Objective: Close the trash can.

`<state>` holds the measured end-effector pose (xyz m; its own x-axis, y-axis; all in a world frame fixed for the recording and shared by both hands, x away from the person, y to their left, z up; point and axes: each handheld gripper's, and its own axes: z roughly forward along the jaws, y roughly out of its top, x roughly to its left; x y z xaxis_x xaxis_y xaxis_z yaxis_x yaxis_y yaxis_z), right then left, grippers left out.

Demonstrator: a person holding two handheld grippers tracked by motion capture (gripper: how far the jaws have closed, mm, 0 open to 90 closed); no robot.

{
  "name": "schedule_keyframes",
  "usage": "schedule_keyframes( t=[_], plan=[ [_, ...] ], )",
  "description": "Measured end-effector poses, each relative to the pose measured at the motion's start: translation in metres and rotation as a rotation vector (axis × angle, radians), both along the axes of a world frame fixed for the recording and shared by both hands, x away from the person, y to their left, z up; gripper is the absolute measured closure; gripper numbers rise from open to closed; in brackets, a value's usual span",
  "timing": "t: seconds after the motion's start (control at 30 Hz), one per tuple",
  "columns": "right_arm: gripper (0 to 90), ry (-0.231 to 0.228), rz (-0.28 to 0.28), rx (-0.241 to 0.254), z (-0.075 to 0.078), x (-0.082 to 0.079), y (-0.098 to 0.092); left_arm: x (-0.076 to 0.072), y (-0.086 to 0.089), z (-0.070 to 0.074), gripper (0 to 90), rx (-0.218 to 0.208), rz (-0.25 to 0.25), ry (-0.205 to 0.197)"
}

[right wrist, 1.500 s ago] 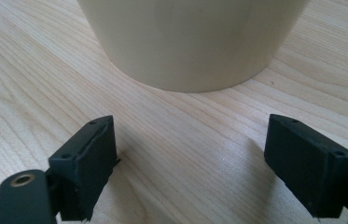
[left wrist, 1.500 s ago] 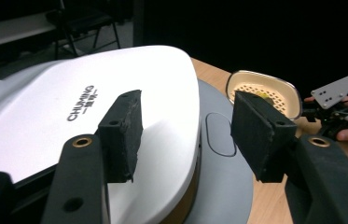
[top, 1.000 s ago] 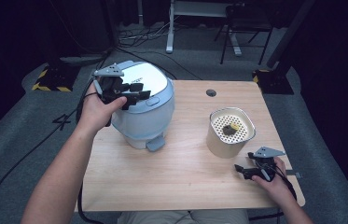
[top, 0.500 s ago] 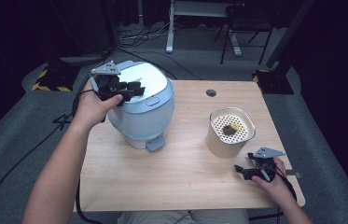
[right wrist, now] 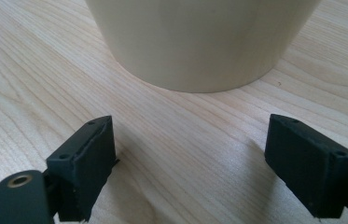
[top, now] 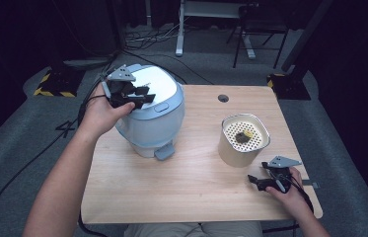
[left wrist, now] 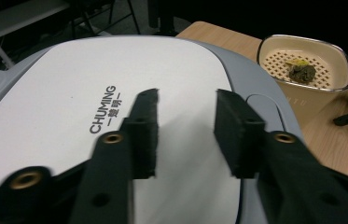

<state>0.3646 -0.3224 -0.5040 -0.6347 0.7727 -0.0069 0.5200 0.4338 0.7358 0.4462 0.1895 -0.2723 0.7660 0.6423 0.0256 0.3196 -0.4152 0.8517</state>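
1. Counter point(top: 181, 197): wooden.
2. Cooker point(top: 152, 113): far-left on the counter, lid down.
3. Pot point(top: 243, 140): right of the cooker, dark bit inside.
4. Left tongs point(top: 139, 97): over the lid, jaws just reopened, gripping nothing.
5. Right tongs point(top: 256, 181): released, resting near the pot.

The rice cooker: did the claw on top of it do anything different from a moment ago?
The left claw over the rice cooker lid barely shifted; its jaws closed a little, then opened again, with nothing between them and the lid shut. The right claw stayed open on the table in front of the cream pot, which did not move either.
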Motion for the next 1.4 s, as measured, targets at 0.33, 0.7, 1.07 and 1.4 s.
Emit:
schedule_keyframes(
  t=[0.33,0.7,1.07,1.4],
  plan=[
    [15.5,0.002,0.01,0.003,0.0,0.002,0.002,-0.043,0.009,-0.001,41.1,-0.164,-0.127,-0.039],
    [15.4,0.002,0.011,0.0,0.0,0.003,0.003,-0.096,0.004,-0.026,36.7,-0.134,-0.159,-0.042],
    [15.5,0.002,0.011,0.0,0.0,0.002,0.003,-0.118,-0.013,-0.077,31.8,-0.093,-0.169,-0.012],
    [15.4,0.002,0.011,0.0,0.0,0.002,0.003,-0.126,-0.024,-0.141,29.3,-0.1,-0.149,0.049]
  ],
)
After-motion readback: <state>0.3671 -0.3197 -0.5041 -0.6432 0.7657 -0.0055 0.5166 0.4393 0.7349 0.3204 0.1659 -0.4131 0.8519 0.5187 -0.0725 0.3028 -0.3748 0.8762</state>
